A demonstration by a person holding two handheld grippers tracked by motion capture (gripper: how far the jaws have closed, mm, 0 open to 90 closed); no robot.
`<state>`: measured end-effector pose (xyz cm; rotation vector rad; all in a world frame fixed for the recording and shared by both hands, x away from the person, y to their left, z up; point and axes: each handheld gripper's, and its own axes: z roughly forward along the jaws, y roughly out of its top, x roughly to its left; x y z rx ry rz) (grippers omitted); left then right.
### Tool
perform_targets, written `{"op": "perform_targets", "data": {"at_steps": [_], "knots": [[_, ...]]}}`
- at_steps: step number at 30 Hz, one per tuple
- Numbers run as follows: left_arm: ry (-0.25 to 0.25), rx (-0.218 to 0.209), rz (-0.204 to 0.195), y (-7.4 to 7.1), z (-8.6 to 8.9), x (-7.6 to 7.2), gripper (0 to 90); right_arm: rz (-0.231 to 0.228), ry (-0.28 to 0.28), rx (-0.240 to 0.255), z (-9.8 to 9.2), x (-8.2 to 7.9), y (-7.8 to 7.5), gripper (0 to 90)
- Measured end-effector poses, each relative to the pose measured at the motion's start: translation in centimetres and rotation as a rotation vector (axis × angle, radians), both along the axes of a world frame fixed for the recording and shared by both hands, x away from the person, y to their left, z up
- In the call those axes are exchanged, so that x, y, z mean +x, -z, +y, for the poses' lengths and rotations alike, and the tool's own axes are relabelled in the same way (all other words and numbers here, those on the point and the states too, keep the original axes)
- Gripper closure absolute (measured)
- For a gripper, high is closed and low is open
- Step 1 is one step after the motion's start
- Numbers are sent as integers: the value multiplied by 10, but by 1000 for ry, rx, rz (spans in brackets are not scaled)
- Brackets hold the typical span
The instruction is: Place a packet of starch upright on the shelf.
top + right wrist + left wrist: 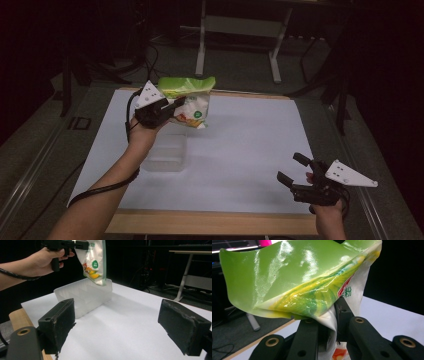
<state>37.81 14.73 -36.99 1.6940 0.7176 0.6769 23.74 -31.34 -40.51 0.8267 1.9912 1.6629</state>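
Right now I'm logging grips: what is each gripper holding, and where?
Left gripper pinches the green-topped bag at its side edge, below the top. Right gripper: nothing.

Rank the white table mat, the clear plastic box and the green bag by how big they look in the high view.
1. White table mat, far the largest.
2. Clear plastic box and green bag look alike; the bag is lifted nearer the camera, so no ranking.

The white table top (240,145) lies bare across its middle and right, so free passage is offered there. At the left, the way is blocked by a clear plastic container (167,152), with a green-topped bag (192,102) held above its far edge.
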Motion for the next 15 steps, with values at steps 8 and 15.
{"op": "perform_targets", "data": {"at_steps": [8,15], "knots": [[-63,-6,10,14,18,27,830,19,-15,15,0,3,7,143],[-144,-37,46,28,32,53,830,33,-38,17,1,6,12,145]]}}
